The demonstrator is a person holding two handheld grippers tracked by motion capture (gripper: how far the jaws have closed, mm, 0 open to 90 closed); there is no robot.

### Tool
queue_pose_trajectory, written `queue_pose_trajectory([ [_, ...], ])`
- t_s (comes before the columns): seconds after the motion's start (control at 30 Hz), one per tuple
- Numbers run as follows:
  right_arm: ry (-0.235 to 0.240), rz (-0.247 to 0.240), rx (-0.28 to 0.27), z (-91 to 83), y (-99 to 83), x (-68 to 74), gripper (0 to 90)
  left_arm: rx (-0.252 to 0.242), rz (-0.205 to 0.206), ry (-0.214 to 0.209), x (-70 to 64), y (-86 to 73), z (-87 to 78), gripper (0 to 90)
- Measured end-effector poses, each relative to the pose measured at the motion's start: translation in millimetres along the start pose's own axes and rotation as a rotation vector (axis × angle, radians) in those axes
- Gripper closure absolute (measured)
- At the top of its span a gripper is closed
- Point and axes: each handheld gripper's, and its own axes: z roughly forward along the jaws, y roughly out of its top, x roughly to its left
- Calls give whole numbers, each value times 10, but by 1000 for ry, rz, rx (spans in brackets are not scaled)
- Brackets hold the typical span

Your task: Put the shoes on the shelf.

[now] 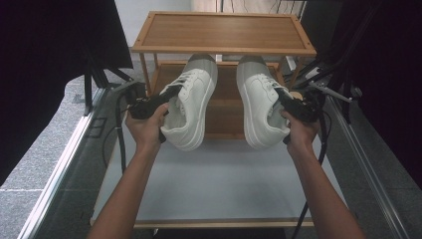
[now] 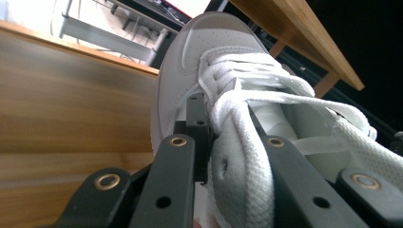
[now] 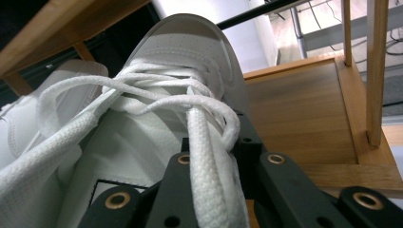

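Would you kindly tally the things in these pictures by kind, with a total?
White shoes: 2, one in the left claw, one in the right claw
Claws: 2
Wooden shoe racks: 1
Total: 5

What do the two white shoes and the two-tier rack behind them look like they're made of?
White lace-up shoes: smooth matte leather or a synthetic look-alike, with perforated toes, stitched seams and woven flat laces. Brown two-tier rack: wood or bamboo, judging by the straight grain, with a satin sheen on the lower shelf.
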Motion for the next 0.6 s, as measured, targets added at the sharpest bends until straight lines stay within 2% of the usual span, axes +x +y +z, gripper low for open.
queue_pose_trajectory([
  [0.2,-17,14,5,67,-12,-14,838,6,-15,14,16,27,92,816],
  [0.3,-19,25,5,108,-13,-14,838,12,-8,23,18,34,147,816],
  [0.6,-40,16,15,262,30,57,836,13,-22,42,80,70,294,815],
])
